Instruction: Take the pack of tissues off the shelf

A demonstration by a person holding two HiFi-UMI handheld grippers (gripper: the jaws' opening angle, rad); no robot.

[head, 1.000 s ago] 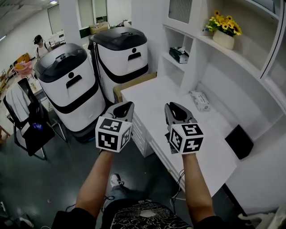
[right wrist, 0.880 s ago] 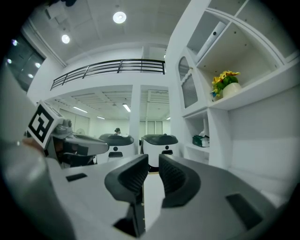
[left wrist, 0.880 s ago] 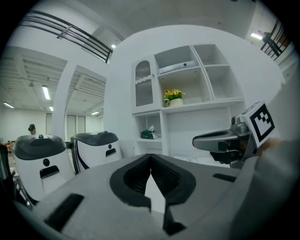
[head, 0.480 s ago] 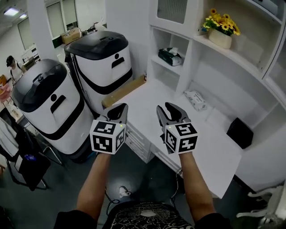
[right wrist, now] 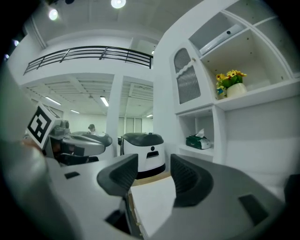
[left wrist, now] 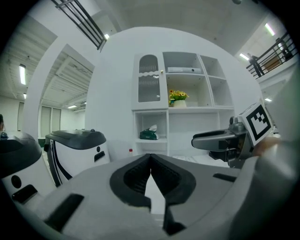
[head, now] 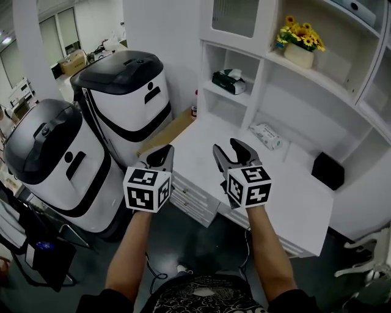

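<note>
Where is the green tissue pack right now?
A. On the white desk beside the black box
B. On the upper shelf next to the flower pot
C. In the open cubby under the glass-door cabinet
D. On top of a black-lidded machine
C: the green tissue pack lies on the cubby shelf directly below the glass-door cabinet, lower than and left of the flower pot.

Black shirt (head: 201, 298) down at six o'clock, white swirling print across the chest, dark sleeves (head: 91, 301) stopping above the forearms.
</note>
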